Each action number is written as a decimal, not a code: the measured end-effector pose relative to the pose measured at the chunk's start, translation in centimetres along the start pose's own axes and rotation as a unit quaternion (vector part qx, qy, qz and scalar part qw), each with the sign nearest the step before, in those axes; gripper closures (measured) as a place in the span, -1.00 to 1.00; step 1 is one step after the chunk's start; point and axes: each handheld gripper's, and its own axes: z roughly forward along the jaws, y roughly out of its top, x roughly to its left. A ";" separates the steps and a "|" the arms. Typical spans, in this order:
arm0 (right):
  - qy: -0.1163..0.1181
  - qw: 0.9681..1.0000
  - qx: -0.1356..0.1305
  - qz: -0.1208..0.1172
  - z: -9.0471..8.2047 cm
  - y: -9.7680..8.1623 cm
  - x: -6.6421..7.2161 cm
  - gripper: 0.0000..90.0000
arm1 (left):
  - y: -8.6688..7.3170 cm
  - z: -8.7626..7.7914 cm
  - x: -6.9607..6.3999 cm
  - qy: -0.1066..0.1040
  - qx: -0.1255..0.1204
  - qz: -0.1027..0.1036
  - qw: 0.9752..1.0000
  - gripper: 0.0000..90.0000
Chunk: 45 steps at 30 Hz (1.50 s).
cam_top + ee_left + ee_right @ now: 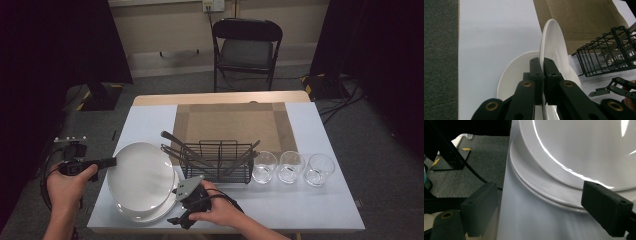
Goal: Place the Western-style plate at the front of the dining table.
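Note:
My left gripper [111, 161] is shut on the left rim of the top white plate [140, 175], at the table's left edge. In the left gripper view the jaws [543, 65] pinch that plate [552, 37] edge-on, tilted up off the lower plates [516, 72]. My right gripper [175, 220] stands open near the front edge, just right of the plate stack [150, 215]. Seen from the right gripper view, its pads [481, 205] are wide apart with nothing between them, in front of the stack [536, 182] and the raised plate [586, 150].
A black wire dish rack [217, 162] with several dark utensils [180, 145] stands right of the plates. Three clear glasses [292, 166] line up beside it. A brown placemat [232, 125] lies behind, and a black chair [246, 50] stands beyond the table.

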 end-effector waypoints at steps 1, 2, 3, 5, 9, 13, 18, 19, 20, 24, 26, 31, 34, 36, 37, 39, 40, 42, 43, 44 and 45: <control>0.001 1.000 0.000 0.000 -0.1 0.0 0.0 -0.71 | 0.1 -0.1 0.0 -0.001 0.001 0.002 1.000 0.94; 0.002 1.000 0.000 -0.001 -0.3 0.0 0.1 -0.71 | 0.1 -0.1 0.0 -0.001 0.000 0.002 1.000 0.95; 0.002 1.000 -0.001 -0.002 -0.4 -0.1 0.1 -0.71 | 0.2 -0.1 -0.1 0.000 0.001 0.001 1.000 0.95; 0.004 1.000 -0.001 0.000 -0.7 -0.2 0.1 -0.71 | 0.4 0.0 -0.2 0.005 0.004 0.005 1.000 0.94; 0.006 1.000 0.004 0.000 -1.2 -0.5 0.3 -0.71 | 0.8 0.1 -0.3 0.008 0.006 0.010 1.000 0.94; 0.006 1.000 0.005 0.002 -1.8 -0.8 0.3 -0.71 | 1.1 0.2 -0.3 0.002 0.007 0.012 1.000 0.94; 0.006 1.000 0.003 0.009 -2.3 -1.0 0.2 -0.71 | 1.6 0.4 -0.3 0.001 0.005 0.013 1.000 0.94; 0.006 1.000 0.003 0.011 -2.4 -1.1 0.2 -0.71 | 1.7 0.4 -0.2 0.001 0.004 0.013 1.000 0.94; 0.006 1.000 0.002 0.011 -2.4 -1.1 0.2 -0.71 | 1.7 0.4 -0.2 -0.002 0.005 0.011 1.000 0.94; 0.007 1.000 0.004 0.014 -2.7 -1.5 0.2 -0.71 | 2.0 0.4 -0.1 -0.004 0.004 0.015 1.000 0.94; 0.009 1.000 0.005 0.015 -2.8 -1.7 0.2 -0.71 | 2.2 0.6 -0.1 -0.008 0.004 0.010 1.000 0.94; 0.005 1.000 0.006 0.012 -3.3 -1.9 0.2 -0.71 | 2.6 1.2 0.0 -0.012 0.003 0.011 1.000 0.94; 0.002 1.000 0.004 0.015 -3.7 -2.1 0.1 -0.71 | 2.7 1.5 -0.1 -0.012 0.005 0.008 1.000 0.94; -0.001 1.000 0.008 0.019 -4.1 -2.4 0.1 -0.71 | 2.9 1.7 -0.1 -0.013 0.009 0.015 1.000 0.94; -0.001 1.000 0.008 0.019 -4.1 -2.4 0.1 -0.71 | 2.9 1.8 -0.1 -0.013 0.008 0.013 1.000 0.94; -0.002 1.000 0.008 0.022 -4.4 -2.5 0.0 -0.71 | 3.0 1.8 -0.1 -0.013 0.006 0.012 1.000 0.94; 0.000 1.000 0.006 0.024 -4.5 -2.5 0.0 -0.71 | 3.1 1.9 0.0 -0.012 0.003 0.011 1.000 0.94; 0.001 1.000 0.004 0.027 -4.7 -2.7 -0.1 -0.71 | 3.3 1.9 0.0 -0.012 0.003 0.009 1.000 0.94; 0.000 1.000 0.004 0.029 -4.8 -2.8 -0.1 -0.71 | 3.4 1.9 0.0 -0.012 0.004 0.008 1.000 0.94; 0.000 1.000 0.006 0.031 -4.9 -2.9 -0.1 -0.71 | 3.5 1.8 0.0 -0.013 0.006 0.009 1.000 0.94; -0.001 1.000 0.008 0.028 -5.0 -3.0 -0.1 -0.71 | 3.6 1.8 0.0 -0.011 0.004 0.010 1.000 0.94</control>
